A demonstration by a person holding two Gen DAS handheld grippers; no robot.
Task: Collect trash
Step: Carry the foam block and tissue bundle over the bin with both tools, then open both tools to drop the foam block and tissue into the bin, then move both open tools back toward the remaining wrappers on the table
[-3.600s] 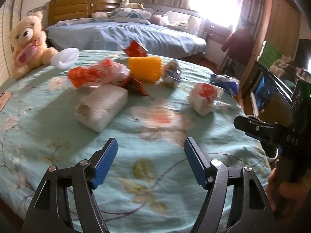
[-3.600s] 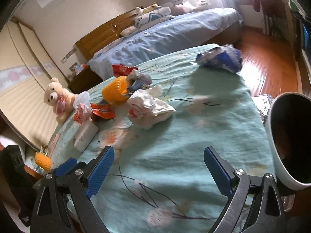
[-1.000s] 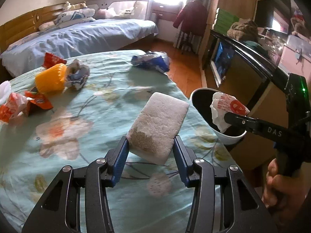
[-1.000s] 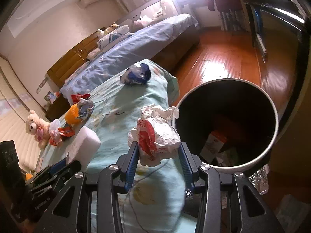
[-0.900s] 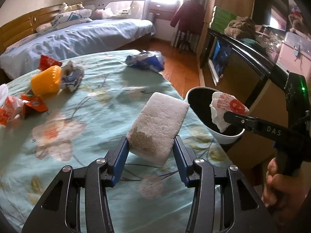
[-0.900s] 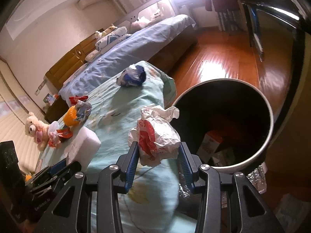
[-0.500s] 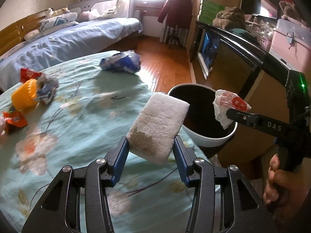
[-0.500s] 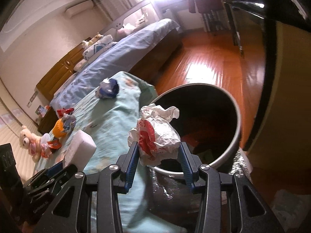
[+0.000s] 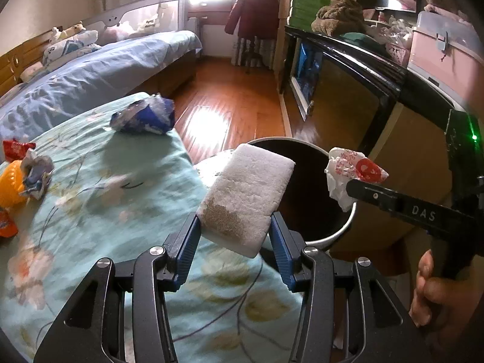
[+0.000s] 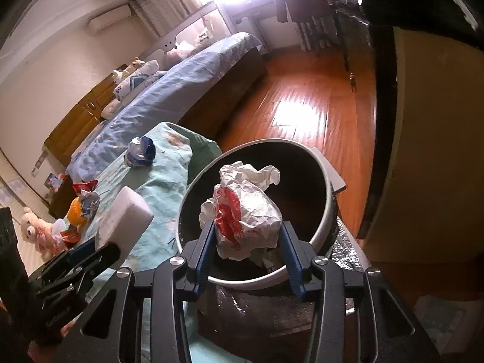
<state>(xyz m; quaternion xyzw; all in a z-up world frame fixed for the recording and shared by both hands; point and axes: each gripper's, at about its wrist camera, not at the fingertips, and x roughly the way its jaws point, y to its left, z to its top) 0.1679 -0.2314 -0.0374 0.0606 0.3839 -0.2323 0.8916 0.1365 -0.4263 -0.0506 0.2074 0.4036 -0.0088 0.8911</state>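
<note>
I am holding my left gripper (image 9: pixel 234 236) at the near right edge of the bed (image 9: pixel 90 199), its blue pads (image 9: pixel 187 248) pinching a white foam block (image 9: pixel 248 193) by its lower end, so that the block is tilting up and reaching out past the bed edge over the near rim of the trash bin (image 9: pixel 341 230). In my right wrist view the same block (image 10: pixel 124 217) is showing to the left of the bin, just beside it

My right gripper (image 10: pixel 246 242) is pinching a crumpled white and red wrapper (image 10: pixel 245 214) between its pads (image 10: pixel 205 251), and it is hovering directly over the dark mouth of the trash bin (image 10: pixel 326 211), which is standing on the wooden floor (image 10: pixel 302 103) against the corner of the bed (image 10: pixel 163 187). From the left wrist view the wrapper (image 9: pixel 354 172) is sitting at the tip of my right gripper (image 9: pixel 351 187), above the far right side of the bin

More trash is lying on the floral bedspread: a blue and white bag (image 9: pixel 142 118) near the far right corner, and at the left edge a yellow cup (image 9: pixel 10 187) touching a crumpled grey wrapper (image 9: pixel 36 172), with a red packet (image 9: pixel 15 148) just behind them. A teddy bear (image 10: pixel 36 233) is sitting at the far left end of the bed in my right wrist view
</note>
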